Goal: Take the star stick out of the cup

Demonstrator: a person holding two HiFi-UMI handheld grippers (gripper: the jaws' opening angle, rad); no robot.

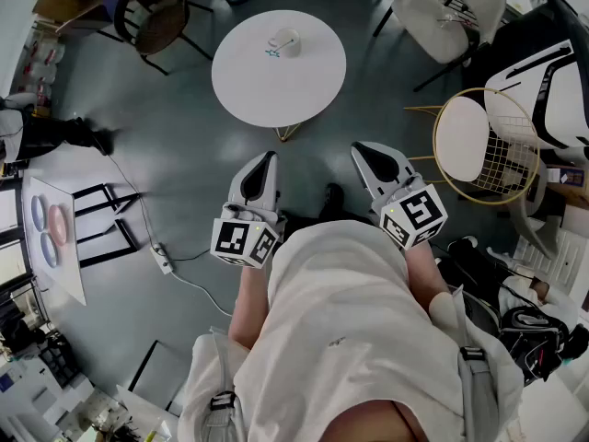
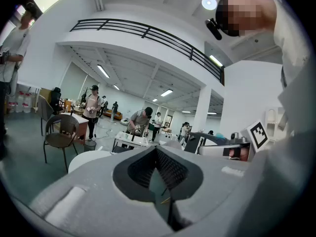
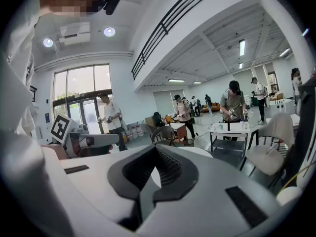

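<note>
Your left gripper point(image 1: 268, 157) has its jaws together on nothing, so first step closer to the round, smooth white table point(image 1: 241, 99), which is well apart from you; the small pale cup point(image 1: 285, 42) stands on it with the thin star stick point(image 1: 275, 52) in it. Your right gripper point(image 1: 358, 146) is also closed and empty. I think you should open it before the reach, steady the light cup with the other, and pinch the stick between the black ribbed pads point(image 3: 168, 170).
</note>
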